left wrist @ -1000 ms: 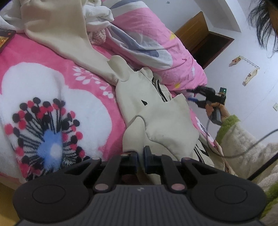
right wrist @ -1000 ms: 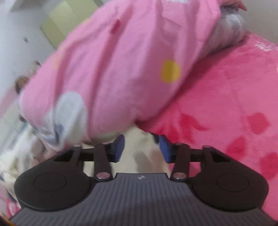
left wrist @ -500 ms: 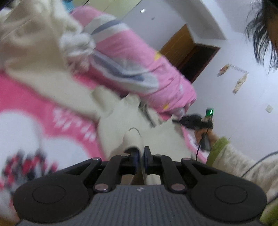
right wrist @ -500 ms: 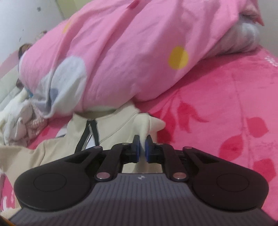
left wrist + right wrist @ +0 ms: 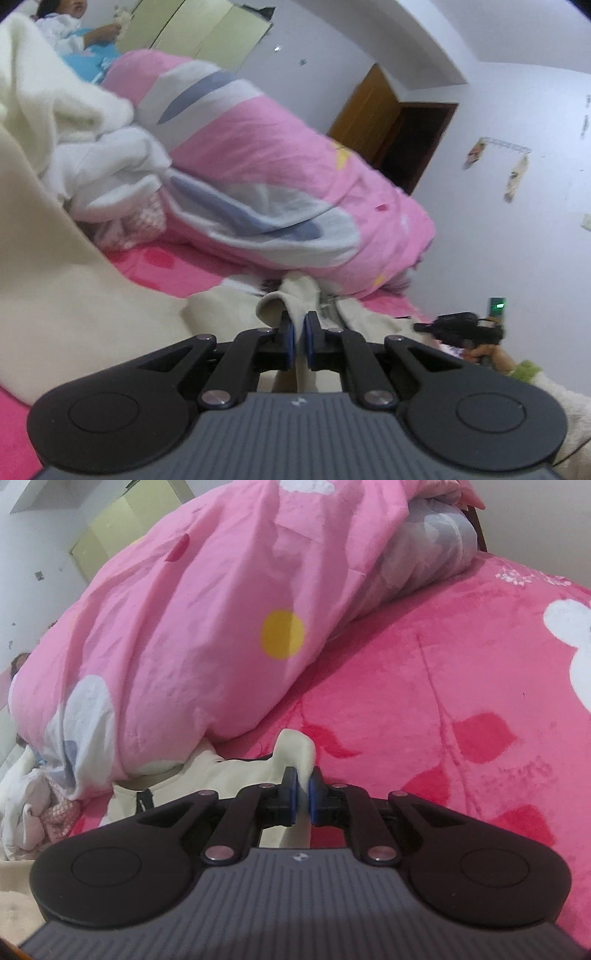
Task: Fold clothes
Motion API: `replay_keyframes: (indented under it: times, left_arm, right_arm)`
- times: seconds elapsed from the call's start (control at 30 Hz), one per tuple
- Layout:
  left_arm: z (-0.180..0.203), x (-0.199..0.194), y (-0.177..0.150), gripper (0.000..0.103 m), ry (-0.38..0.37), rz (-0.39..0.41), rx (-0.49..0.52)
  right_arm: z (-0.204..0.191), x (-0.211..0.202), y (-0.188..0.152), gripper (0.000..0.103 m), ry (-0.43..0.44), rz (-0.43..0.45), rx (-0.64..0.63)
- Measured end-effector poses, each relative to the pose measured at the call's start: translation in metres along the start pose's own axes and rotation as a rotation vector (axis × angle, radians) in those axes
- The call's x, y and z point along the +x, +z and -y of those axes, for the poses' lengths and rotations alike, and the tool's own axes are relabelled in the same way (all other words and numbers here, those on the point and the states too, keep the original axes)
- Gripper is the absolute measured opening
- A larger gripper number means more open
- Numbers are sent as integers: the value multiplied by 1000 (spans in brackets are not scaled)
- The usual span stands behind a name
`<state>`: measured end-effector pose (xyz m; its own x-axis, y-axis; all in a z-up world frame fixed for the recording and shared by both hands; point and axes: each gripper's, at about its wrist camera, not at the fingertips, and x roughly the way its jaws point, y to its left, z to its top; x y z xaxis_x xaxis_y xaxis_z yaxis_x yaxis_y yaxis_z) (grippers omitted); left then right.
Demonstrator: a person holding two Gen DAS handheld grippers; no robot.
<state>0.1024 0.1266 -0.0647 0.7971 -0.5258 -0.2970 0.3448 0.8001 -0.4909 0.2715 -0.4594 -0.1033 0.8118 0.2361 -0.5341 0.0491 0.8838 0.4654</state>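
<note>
Left gripper is pinching a fold of the cream garment, jaws nearly together on the cloth. Right gripper is clamping another corner of the same garment, jaws narrow around it. The garment is lying on the pink blanket, its far edge tucking under the rolled pink duvet.
</note>
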Motion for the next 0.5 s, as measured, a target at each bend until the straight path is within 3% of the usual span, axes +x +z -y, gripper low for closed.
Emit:
replay_keyframes:
  times: [0.1, 0.23, 0.4, 0.5]
  left_arm:
    - [-13, 7, -4, 7, 22, -28, -17]
    - [-31, 17, -10, 7, 51, -64, -40]
    - [-38, 9, -17, 8, 61, -101, -55]
    - [-40, 8, -19, 8, 69, -124, -67]
  right_arm:
    - [8, 5, -3, 7, -3, -13, 17]
    - [21, 2, -4, 23, -57, -33, 80]
    - [28, -49, 0, 28, -69, 9, 117]
    - [15, -81, -13, 32, -57, -16, 74]
